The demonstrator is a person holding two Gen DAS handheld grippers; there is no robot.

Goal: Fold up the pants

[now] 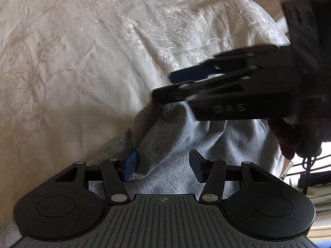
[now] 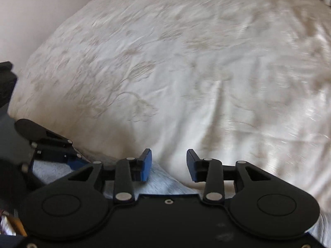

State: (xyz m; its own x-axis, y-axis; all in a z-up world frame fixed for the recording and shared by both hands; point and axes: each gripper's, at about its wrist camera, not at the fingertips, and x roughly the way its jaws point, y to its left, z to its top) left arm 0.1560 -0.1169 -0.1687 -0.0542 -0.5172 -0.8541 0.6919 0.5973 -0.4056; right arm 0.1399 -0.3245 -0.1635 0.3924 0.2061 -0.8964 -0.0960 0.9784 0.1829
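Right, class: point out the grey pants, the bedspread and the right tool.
grey pants (image 1: 175, 144), left wrist view, bunched fabric.
bedspread (image 2: 186, 62), right wrist view, embroidered middle.
right tool (image 2: 168, 164), right wrist view, between its open fingertips.

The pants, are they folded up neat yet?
Not neat yet. The grey pants lie bunched and creased on the white bedspread, under the open left gripper.

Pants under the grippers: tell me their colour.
Light grey pants flecked with dark specks, shown best in the left wrist view.
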